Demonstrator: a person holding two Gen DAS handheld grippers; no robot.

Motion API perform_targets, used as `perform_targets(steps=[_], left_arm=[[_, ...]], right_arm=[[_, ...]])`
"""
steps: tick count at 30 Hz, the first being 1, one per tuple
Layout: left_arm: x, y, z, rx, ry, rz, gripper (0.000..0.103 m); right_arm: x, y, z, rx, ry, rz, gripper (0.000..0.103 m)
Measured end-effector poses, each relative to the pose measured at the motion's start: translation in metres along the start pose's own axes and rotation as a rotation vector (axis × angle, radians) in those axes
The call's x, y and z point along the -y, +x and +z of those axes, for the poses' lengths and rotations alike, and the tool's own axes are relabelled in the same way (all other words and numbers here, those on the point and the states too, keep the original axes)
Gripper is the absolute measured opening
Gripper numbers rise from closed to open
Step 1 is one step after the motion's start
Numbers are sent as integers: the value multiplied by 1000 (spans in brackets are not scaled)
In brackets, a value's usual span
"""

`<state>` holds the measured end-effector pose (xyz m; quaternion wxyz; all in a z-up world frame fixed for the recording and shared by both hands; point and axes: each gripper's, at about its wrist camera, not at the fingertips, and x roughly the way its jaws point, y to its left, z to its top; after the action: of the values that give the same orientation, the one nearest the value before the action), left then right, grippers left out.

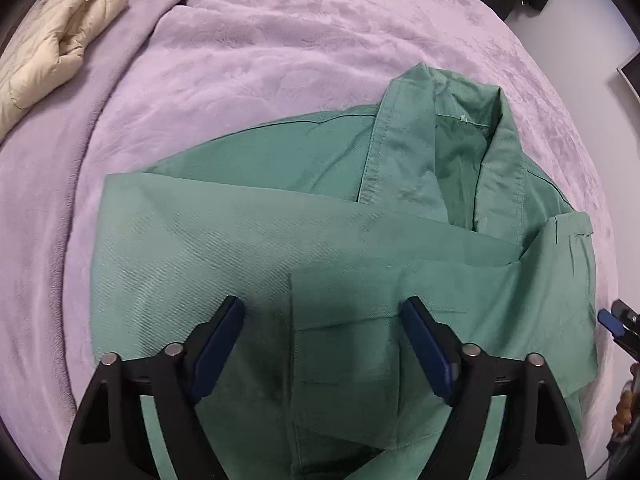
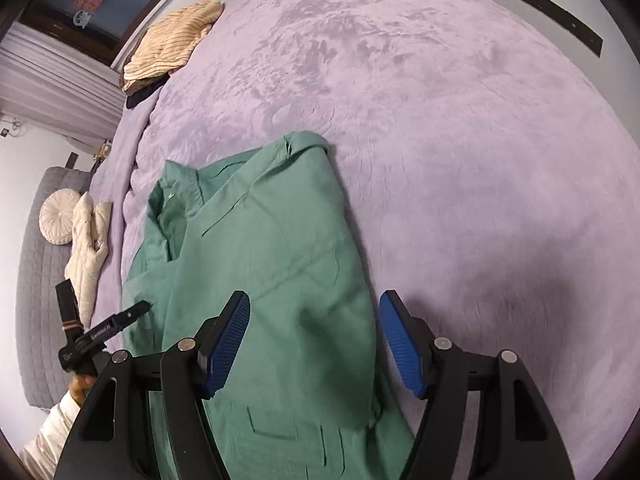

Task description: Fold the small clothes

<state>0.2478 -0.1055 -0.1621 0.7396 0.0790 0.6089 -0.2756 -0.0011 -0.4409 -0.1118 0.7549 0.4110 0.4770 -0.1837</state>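
A green collared garment [image 1: 320,240] lies partly folded on the lilac plush blanket [image 1: 240,60], collar at the far side and one panel laid across its body. My left gripper [image 1: 322,306] hovers open just over the near part of the cloth, nothing between its blue pads. In the right wrist view the same garment [image 2: 272,260] runs away from me, and my right gripper [image 2: 314,300] stands open astride its right edge, one pad over the cloth and the other over the blanket [image 2: 460,160]. No cloth is pinched by either.
A cream quilted jacket [image 1: 52,40] lies at the blanket's far left edge. A beige striped garment [image 2: 172,44] sits at the far corner. A round cushion [image 2: 58,218] rests on a grey quilted seat [image 2: 32,280]. A hand and cream sleeve [image 2: 52,428] show low left.
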Motion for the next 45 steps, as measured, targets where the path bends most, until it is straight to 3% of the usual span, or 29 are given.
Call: perform_targets(steps=[1,3,4,5,7,10,14,17,18,19,22,24,28,32,37,40,45], left_arm=[[1,3,1,-8,-3,-18,49],[3,3,2,-2,-1,-4,30],[2,-2,2,12,-1,-4,13],[-2,-9,1,25,-14,-27,9],[-8,-24,1,76,-27,-60,9],[-19,-31,2,103,-20,-30,9],[-27,-8,1,75,-27,-3,9],[-27,-8,-4,75,-44,13,10],[-26,-9,-5,73,-47,15,10],[-27,-13,-6,69,-47,14,13],[-29,-31,-11,80,-12,86,20],[-32,-46,-13,101,-2,131,20],[-33,-71,-22,136,-13,66,20],[-6,-56,-38,84,46,37,20],[0,-13,-71,-19,44,90,21],[-9,-19,-83,-13,7,38,21],[-7,-22,-87,-21,23,63,21]], right_arm=[[2,10,10,-7,12,0,71],[8,31,26,-36,57,15,70],[10,38,29,-54,77,49,51],[9,44,31,-74,82,73,4],[-3,39,31,-60,18,32,5],[-12,31,28,-26,-81,-46,5],[12,46,30,-41,-31,-84,6],[21,45,28,-33,5,-65,7],[21,41,27,-31,4,-72,8],[21,36,26,-33,0,-84,16],[16,18,23,-16,-25,-123,24],[12,3,18,3,-37,-120,24],[-3,-16,-5,-5,-57,-24,24],[-23,-8,-37,-65,-127,-16,24],[-13,13,-64,-111,-165,-133,20],[-1,11,-70,-107,-157,-119,18],[-15,-10,-57,-42,-162,-96,22]])
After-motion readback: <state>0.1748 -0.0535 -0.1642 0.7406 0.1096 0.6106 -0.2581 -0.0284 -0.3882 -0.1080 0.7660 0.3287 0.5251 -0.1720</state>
